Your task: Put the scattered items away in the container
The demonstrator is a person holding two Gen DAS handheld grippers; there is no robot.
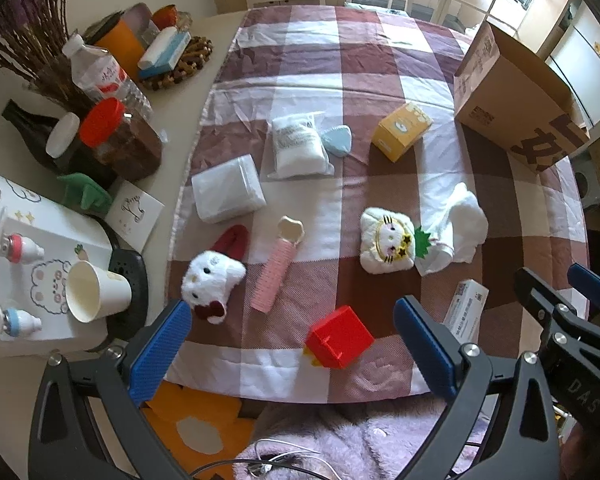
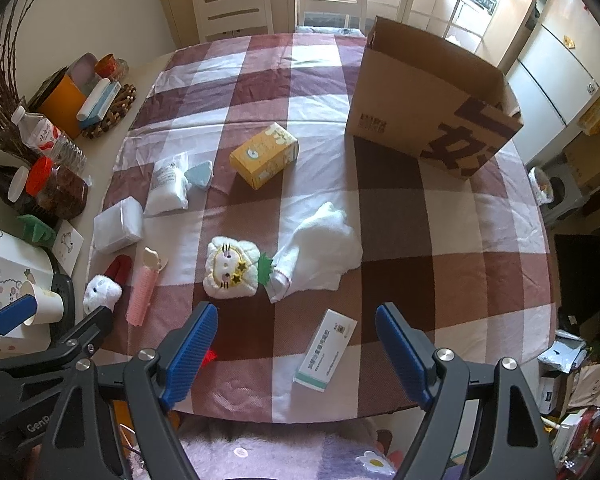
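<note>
Grippers both hovered over the near table edge, nothing picked yet. Left gripper (image 1: 292,352) had its jaws spread wide and empty, with the red box (image 1: 339,342) lying on the cloth between and just ahead of them. Right gripper (image 2: 296,354) was likewise spread and empty, the white carton (image 2: 326,350) lying between its blue pads (image 2: 190,354).

Carton box (image 2: 432,104), the container, sat at the far right of the checked cloth (image 2: 440,260), tipped, open top facing away; I couldn't see inside it. All items looked still scattered: yellow box (image 2: 265,154), white towel (image 2: 320,248), cat cloth (image 2: 231,266), pink roller (image 2: 142,292), plush (image 1: 212,276), tissue pack (image 1: 228,188), bagged pack (image 1: 298,146).

My read: this was the start, first-pick step. Next move probably called for lowering a gripper onto its nearest item, pads square across the narrow sides, closing, then a long carry to the container, well apart from here. Flat white carton would likely need a low, edge-on approach.
</note>
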